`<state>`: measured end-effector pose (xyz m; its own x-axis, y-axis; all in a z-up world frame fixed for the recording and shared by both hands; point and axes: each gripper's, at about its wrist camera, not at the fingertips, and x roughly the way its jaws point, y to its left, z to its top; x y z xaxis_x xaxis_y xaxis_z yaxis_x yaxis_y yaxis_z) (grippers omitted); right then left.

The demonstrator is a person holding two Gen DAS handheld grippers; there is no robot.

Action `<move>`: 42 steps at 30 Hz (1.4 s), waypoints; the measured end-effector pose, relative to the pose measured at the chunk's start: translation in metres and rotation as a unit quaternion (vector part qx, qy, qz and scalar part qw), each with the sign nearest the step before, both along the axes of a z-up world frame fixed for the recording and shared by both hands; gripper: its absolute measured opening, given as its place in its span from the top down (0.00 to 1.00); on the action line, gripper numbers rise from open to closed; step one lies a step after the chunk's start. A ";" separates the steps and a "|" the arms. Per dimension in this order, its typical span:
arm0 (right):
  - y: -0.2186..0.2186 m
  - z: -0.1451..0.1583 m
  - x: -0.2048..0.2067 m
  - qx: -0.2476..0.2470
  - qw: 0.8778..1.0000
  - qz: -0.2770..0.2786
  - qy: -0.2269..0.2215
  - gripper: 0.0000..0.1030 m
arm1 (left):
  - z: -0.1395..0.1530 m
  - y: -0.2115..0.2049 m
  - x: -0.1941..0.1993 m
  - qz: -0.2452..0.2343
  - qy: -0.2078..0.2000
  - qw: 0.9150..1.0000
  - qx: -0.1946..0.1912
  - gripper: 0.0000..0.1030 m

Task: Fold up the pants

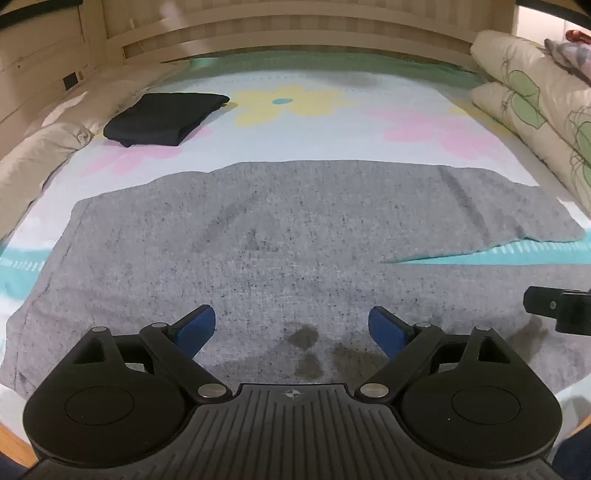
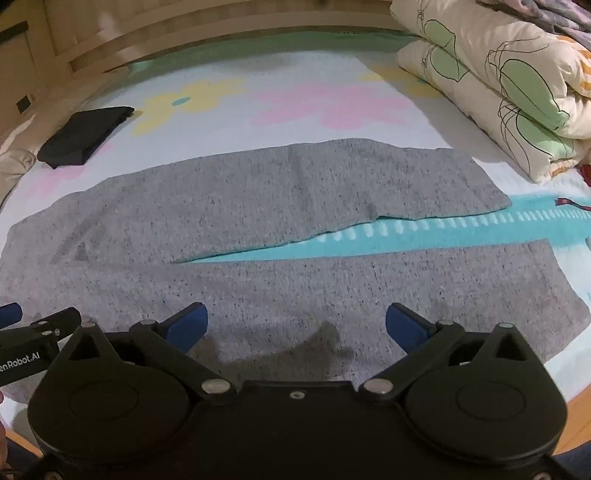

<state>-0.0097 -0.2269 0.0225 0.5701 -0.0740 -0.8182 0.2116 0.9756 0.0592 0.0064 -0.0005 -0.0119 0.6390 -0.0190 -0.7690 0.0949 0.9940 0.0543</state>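
Observation:
Grey pants (image 1: 258,236) lie flat across the bed, waist to the left and both legs running right with a narrow gap between them; they also show in the right wrist view (image 2: 229,206). My left gripper (image 1: 291,325) is open and empty, hovering over the near edge of the pants by the waist. My right gripper (image 2: 295,321) is open and empty over the near leg. The right gripper's body shows at the right edge of the left wrist view (image 1: 561,310).
A folded black garment (image 1: 162,118) lies at the far left of the floral bedsheet (image 1: 295,122). A folded quilt (image 2: 498,85) is stacked at the far right. A wooden headboard (image 1: 288,33) runs behind. A cream pillow (image 1: 37,158) lies at the left.

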 end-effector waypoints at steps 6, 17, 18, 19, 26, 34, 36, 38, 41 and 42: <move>0.001 -0.002 0.003 -0.004 1.000 -0.002 0.010 0.01 | 0.000 -0.001 0.000 -0.003 0.005 1.000 0.004 0.12; 0.003 0.000 0.005 -0.007 1.000 0.003 0.017 0.01 | -0.001 -0.003 -0.001 -0.009 0.007 1.000 0.009 0.12; 0.003 0.000 0.005 -0.007 1.000 0.003 0.018 0.01 | -0.001 -0.003 -0.001 -0.009 0.008 1.000 0.010 0.12; 0.003 0.000 0.005 -0.007 1.000 0.004 0.019 0.01 | -0.001 -0.003 -0.001 -0.009 0.008 1.000 0.010 0.12; 0.004 -0.001 0.005 -0.007 1.000 0.005 0.021 0.01 | -0.003 -0.003 -0.001 -0.010 0.009 1.000 0.012 0.12; 0.006 -0.002 0.004 -0.006 1.000 0.009 0.022 0.01 | -0.005 -0.003 -0.001 -0.012 0.011 1.000 0.013 0.12; 0.006 -0.002 0.004 -0.004 1.000 0.009 0.023 0.01 | -0.004 -0.003 -0.001 -0.011 0.011 1.000 0.014 0.12; 0.006 -0.001 0.005 -0.003 1.000 0.010 0.024 0.01 | -0.004 -0.003 -0.001 -0.011 0.011 1.000 0.014 0.12; 0.006 -0.001 0.005 -0.002 1.000 0.011 0.025 0.01 | -0.005 -0.003 -0.001 -0.012 0.013 1.000 0.015 0.12; 0.006 -0.002 0.005 -0.002 1.000 0.011 0.025 0.01 | -0.006 -0.003 -0.001 -0.011 0.013 1.000 0.015 0.12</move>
<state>-0.0050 -0.2214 0.0209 0.5297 -0.0650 -0.8457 0.1918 0.9804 0.0448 0.0051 -0.0038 -0.0175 0.6182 -0.0101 -0.7859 0.1194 0.9895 0.0813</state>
